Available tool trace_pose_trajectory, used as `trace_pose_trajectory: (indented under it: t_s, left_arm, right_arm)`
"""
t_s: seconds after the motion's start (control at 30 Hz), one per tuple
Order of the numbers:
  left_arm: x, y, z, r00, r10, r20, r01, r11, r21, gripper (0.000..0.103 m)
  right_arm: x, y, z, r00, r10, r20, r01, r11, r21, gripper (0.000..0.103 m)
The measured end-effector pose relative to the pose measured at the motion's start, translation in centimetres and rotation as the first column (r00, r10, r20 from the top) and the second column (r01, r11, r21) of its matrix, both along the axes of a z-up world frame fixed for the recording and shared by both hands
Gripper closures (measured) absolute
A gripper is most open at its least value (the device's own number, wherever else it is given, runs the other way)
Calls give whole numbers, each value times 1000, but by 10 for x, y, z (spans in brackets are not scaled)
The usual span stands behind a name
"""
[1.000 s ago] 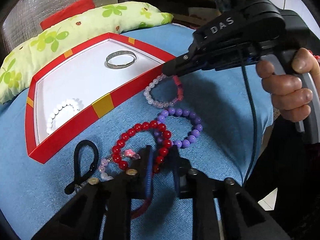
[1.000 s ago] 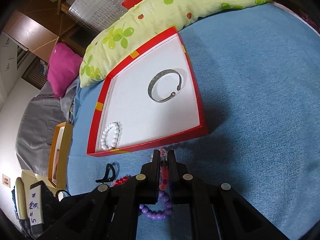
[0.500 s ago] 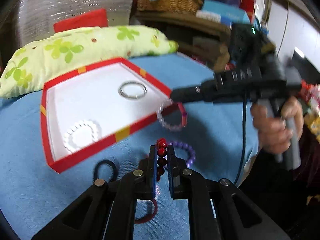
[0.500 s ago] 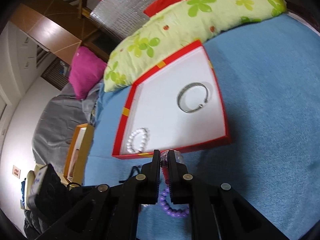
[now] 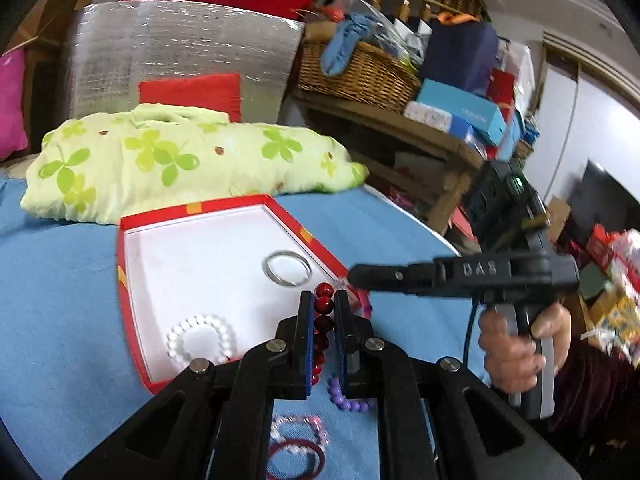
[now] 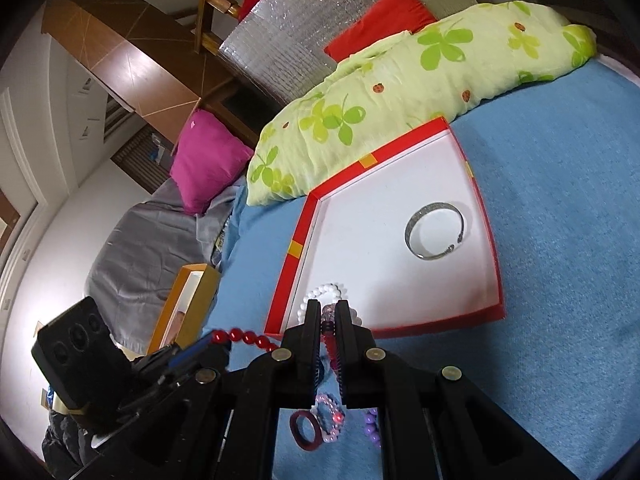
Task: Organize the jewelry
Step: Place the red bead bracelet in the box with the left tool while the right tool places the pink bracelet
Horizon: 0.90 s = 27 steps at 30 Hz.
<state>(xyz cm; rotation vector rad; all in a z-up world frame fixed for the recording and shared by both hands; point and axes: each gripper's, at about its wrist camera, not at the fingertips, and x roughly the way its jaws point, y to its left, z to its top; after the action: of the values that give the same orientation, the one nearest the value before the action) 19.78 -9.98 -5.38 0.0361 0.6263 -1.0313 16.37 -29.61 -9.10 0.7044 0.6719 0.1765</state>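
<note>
My left gripper (image 5: 323, 300) is shut on a red bead bracelet (image 5: 323, 316) and holds it raised above the near edge of the red box (image 5: 124, 280). My right gripper (image 6: 329, 309) is shut on a pink and clear bead bracelet (image 6: 329, 334), lifted above the box's near rim (image 6: 440, 324). It also shows in the left wrist view (image 5: 352, 274). Inside the box lie a silver bangle (image 5: 287, 268) and a white bead bracelet (image 5: 200, 340). A purple bead bracelet (image 5: 352, 402), a pale pink bead bracelet (image 5: 298, 430) and a dark red band (image 5: 296, 460) lie on the blue cloth.
A green flowered pillow (image 5: 172, 160) lies behind the box. A red cushion (image 5: 192, 92) and silver insulated pad (image 5: 180, 48) stand behind it. A wicker basket (image 5: 352, 72) and boxes sit on a shelf at right. A magenta pillow (image 6: 208, 156) and an orange box (image 6: 188, 304) lie left.
My left gripper shut on the red bead bracelet and lifted it off the cloth. My right gripper lifted the pink bracelet. Both rose toward the box.
</note>
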Motion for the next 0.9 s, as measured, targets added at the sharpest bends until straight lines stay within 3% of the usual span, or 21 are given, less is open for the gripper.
trace_pose_trajectory:
  t_s: [0.2,0.37,0.9]
  left_arm:
    - [21,6,1,997,69,-30,-69,998,-10,93]
    - [37,-1,-6,991,126,-34,-125,991,36,93]
    - [77,-20,-18,942,322,94,-335,921,197,93]
  right_arm:
    - [10,0,1,1000,-15,1,15,1000,17,95]
    - [22,1,3,1000,-19,1,19,1000,12,95]
    - [67,-8,-11,996,-77,-51,76,997,-6,95]
